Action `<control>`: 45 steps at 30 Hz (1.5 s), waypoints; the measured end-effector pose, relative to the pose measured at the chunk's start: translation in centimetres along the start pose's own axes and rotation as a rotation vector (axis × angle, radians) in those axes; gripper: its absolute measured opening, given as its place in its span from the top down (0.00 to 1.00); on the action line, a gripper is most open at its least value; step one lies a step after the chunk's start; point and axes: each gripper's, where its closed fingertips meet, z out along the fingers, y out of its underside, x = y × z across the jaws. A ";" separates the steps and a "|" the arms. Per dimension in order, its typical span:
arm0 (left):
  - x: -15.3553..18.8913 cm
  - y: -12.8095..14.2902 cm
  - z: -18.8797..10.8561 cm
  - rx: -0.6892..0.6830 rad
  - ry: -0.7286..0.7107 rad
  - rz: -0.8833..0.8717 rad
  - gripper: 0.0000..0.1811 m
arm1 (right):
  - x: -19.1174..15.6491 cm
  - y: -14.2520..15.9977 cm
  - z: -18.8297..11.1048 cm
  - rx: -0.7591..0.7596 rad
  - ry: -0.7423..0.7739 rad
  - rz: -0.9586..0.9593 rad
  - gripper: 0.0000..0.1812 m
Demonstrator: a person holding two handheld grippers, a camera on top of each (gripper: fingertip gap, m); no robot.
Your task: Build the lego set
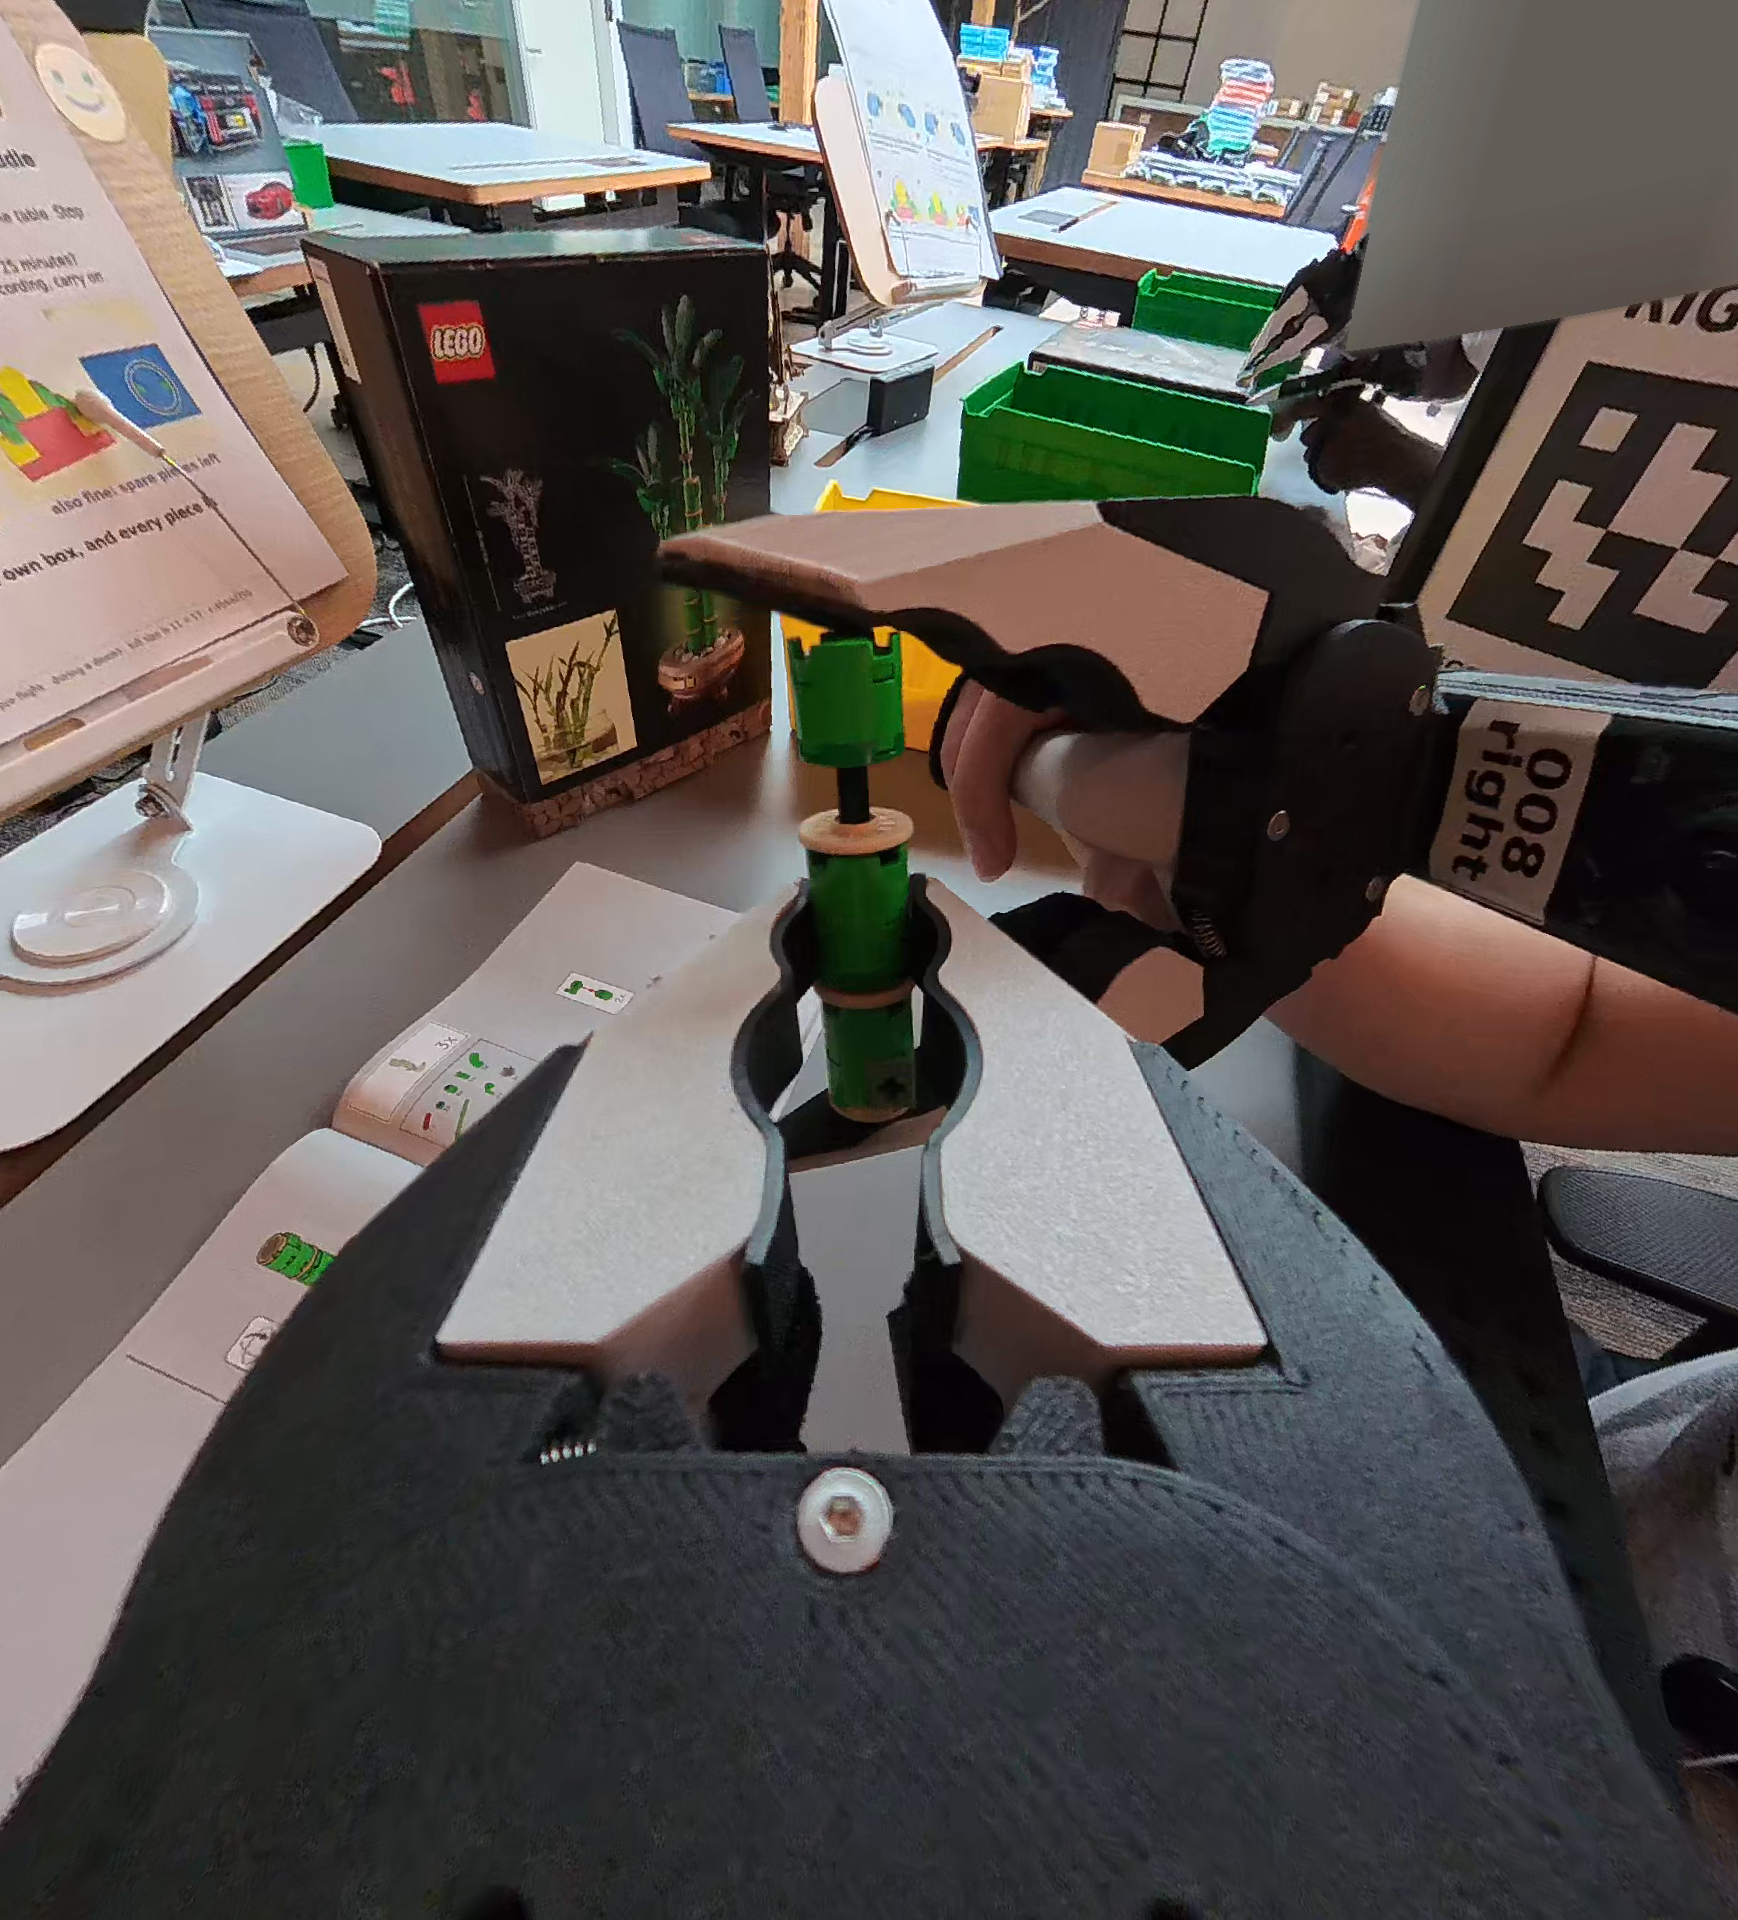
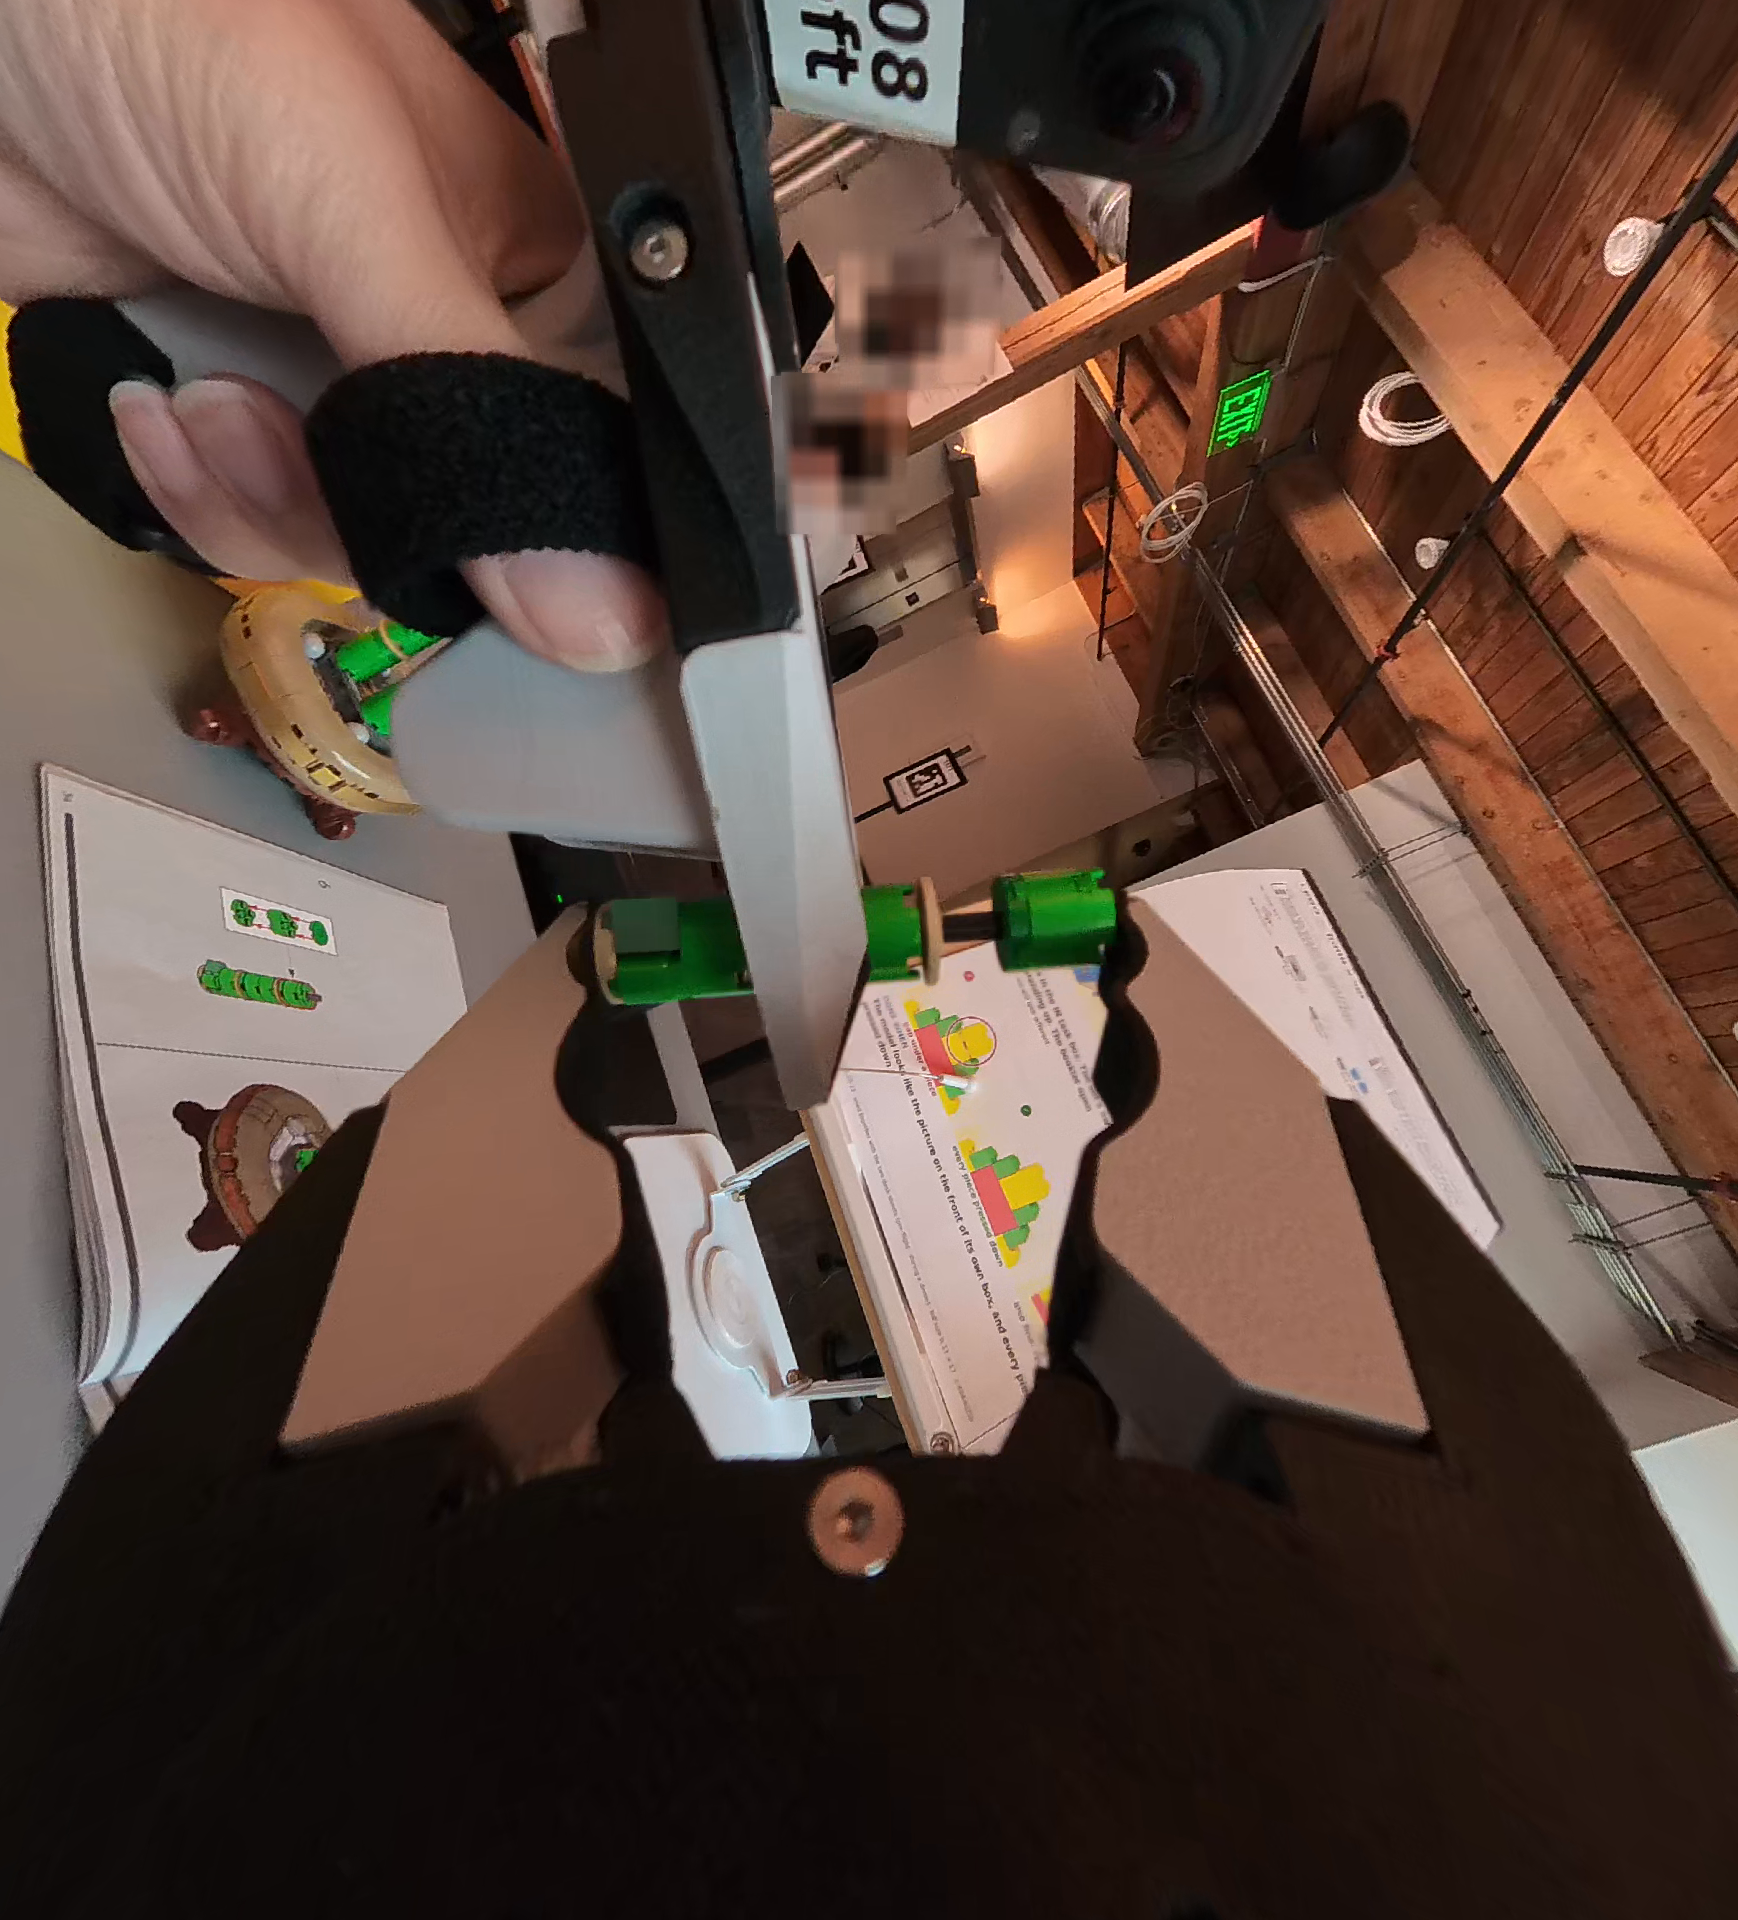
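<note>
A green bamboo stalk (image 1: 860, 925) of round segments, tan rings and a black axle stands upright above the table. My left gripper (image 1: 860, 935) is shut on its middle segments. A loose top green segment (image 1: 844, 701) sits higher on the axle, with a gap below it. My right gripper (image 2: 849, 935) spans the stalk (image 2: 678, 951) lengthwise, one fingertip on each end, with the top segment (image 2: 1052, 920) against its right finger. Its upper finger (image 1: 948, 571) rests on that segment. The left gripper's fingers (image 2: 792, 831) cross the stalk's middle.
An open instruction booklet (image 1: 532, 1018) lies on the table under the grippers, also in the right wrist view (image 2: 252, 1039). A tan and brown pot base (image 2: 314, 717) lies beyond it. A black set box (image 1: 574, 499), yellow bin (image 1: 912, 675), green bins (image 1: 1104, 436) and a paper stand (image 1: 65, 416) stand behind. The tips of both grippers are at nearly the same place.
</note>
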 end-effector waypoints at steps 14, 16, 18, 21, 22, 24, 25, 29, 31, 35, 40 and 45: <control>0.5 -0.5 -0.2 0.026 0.028 -0.024 0.91 | 0.4 -0.4 -0.5 0.019 0.013 -0.017 0.50; 0.5 -0.3 -0.1 0.023 0.031 -0.035 0.92 | 0.2 -0.3 -0.5 0.010 0.000 -0.016 0.51; 0.4 -0.2 0.0 0.024 0.037 -0.049 0.92 | 0.2 -0.1 -0.5 0.004 -0.006 -0.013 0.51; 0.4 -0.2 0.1 0.020 0.032 -0.053 0.92 | 0.1 0.0 -0.6 0.003 -0.013 -0.009 0.51; 0.4 -0.2 0.1 0.019 0.030 -0.052 0.92 | 0.1 0.0 -0.6 0.003 -0.013 -0.007 0.51; 0.4 -0.1 0.2 0.013 0.028 -0.051 0.92 | 0.1 0.0 -0.6 0.002 -0.019 -0.005 0.51; 0.4 0.0 0.2 0.010 0.027 -0.052 0.92 | 0.0 0.0 -0.6 -0.001 -0.023 -0.008 0.51; 0.3 0.1 0.4 0.003 0.021 -0.058 0.92 | -0.1 0.3 -0.6 -0.009 -0.033 -0.014 0.51; 0.2 0.2 0.4 -0.001 0.019 -0.061 0.92 | -0.2 0.4 -0.6 -0.014 -0.040 -0.011 0.51; 0.1 0.1 0.5 0.004 0.015 -0.052 0.91 | -0.2 0.5 -0.5 -0.018 -0.052 0.000 0.51; -0.9 -1.5 -1.1 0.069 -0.122 0.167 0.69 | -0.5 0.2 -1.0 0.021 -0.151 0.108 0.50; 1.2 -3.7 -2.9 0.165 -0.226 0.510 0.66 | -1.3 -0.8 -1.7 0.053 -0.245 0.133 0.50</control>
